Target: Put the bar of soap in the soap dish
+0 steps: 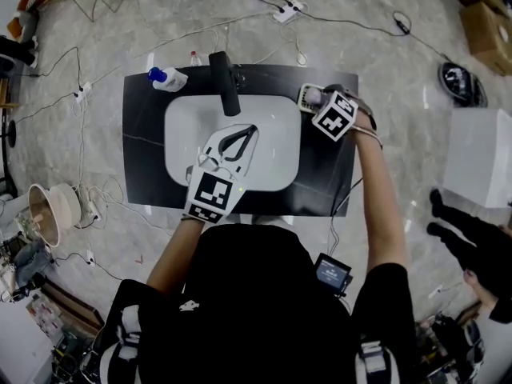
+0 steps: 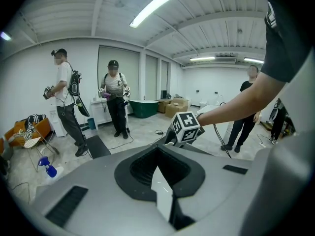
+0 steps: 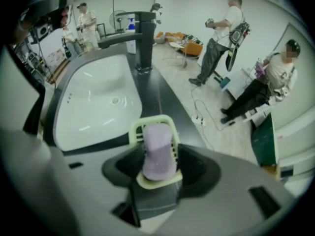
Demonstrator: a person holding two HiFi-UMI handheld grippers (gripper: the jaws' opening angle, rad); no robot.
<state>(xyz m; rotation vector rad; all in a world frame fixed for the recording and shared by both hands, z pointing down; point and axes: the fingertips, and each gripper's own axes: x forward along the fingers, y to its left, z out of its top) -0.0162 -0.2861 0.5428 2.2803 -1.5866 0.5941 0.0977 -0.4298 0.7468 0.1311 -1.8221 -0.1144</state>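
A lilac bar of soap point(image 3: 158, 151) lies in the pale green slatted soap dish point(image 3: 147, 121) on the black counter, right of the sink. My right gripper point(image 3: 158, 170) points steeply down over it, open, a jaw on each side of the bar and dark gaps between. From above, the dish point(image 1: 304, 97) and soap point(image 1: 314, 96) peek out beside the right gripper point(image 1: 322, 104) and its marker cube. The left gripper point(image 1: 253, 129) hovers over the white basin point(image 1: 184, 134); its black fingers meet at the tips with nothing between them.
A black faucet point(image 1: 226, 82) reaches over the basin. A blue-capped bottle point(image 1: 166, 78) lies at the counter's point(image 1: 144, 158) back left corner. Cables and a power strip point(image 1: 290, 10) trail across the floor. A white box point(image 1: 480, 158) and a person's feet point(image 1: 448, 222) are at right.
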